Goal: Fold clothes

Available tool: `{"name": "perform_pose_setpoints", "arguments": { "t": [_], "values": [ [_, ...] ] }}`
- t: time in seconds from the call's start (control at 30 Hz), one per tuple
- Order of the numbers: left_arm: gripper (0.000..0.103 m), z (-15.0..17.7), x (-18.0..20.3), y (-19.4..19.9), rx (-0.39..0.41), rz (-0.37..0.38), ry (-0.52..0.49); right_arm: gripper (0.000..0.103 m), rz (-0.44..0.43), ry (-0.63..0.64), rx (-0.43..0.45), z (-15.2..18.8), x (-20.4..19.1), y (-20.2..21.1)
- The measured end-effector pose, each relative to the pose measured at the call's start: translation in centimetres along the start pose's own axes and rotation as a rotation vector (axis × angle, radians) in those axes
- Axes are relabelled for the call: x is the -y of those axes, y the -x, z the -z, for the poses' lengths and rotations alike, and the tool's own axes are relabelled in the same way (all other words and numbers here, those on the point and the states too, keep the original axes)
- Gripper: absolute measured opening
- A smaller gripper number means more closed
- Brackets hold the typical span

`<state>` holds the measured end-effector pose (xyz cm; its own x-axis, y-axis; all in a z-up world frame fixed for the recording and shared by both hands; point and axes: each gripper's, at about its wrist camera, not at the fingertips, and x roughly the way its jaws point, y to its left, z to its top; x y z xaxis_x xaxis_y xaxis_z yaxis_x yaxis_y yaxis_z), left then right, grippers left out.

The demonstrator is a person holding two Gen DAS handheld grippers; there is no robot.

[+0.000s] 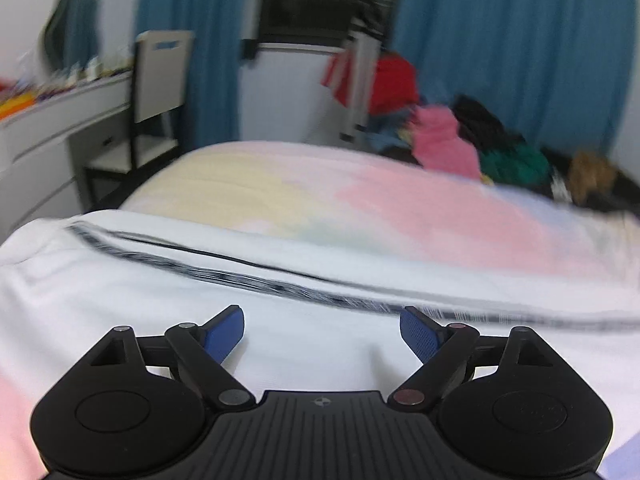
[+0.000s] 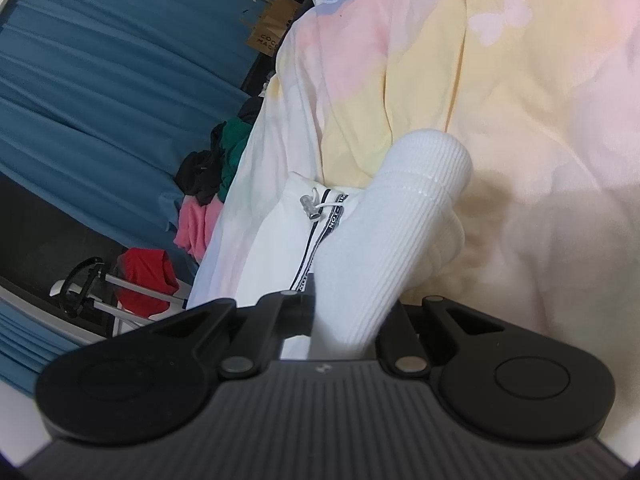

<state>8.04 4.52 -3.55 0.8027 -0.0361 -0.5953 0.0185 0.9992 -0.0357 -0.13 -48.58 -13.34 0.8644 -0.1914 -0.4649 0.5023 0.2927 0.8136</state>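
Note:
A white garment point(image 1: 168, 292) with a black-and-white printed stripe lies spread on the pastel bedspread point(image 1: 400, 200). My left gripper point(image 1: 322, 330) hovers just above it, its blue pads point(image 1: 420, 334) wide apart and holding nothing. In the right wrist view my right gripper point(image 2: 346, 320) is shut on the garment's white ribbed cuff point(image 2: 404, 224), which rises from between the hidden fingertips. The garment's striped tape and drawstring point(image 2: 320, 216) lie just left of the cuff on the bedspread point(image 2: 540, 120).
A heap of clothes, pink point(image 1: 440, 140), black, green and red point(image 1: 388, 80), lies at the bed's far side, with a metal stand point(image 1: 358, 80). A white desk point(image 1: 52, 128) and chair point(image 1: 156, 92) stand at left. Blue curtains point(image 1: 520, 52) hang behind.

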Motion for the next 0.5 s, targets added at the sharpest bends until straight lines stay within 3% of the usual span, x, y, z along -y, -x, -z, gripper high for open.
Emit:
{"name": "perform_pose_setpoints", "arguments": {
  "t": [0.1,0.3,0.5],
  "values": [
    [0.087,2.0,2.3,-2.5,0.006,-0.028,-0.109,0.012,0.003,0.002,0.002,-0.2,-0.2,0.0],
    [0.089,4.3,2.7,-5.4,-0.096,-0.041,-0.121,0.012,0.022,0.035,0.012,-0.2,-0.6,-0.4],
    [0.09,4.3,2.9,-5.4,-0.111,-0.063,-0.129,0.012,0.059,0.086,0.033,0.1,-1.6,-0.4]
  ]
}}
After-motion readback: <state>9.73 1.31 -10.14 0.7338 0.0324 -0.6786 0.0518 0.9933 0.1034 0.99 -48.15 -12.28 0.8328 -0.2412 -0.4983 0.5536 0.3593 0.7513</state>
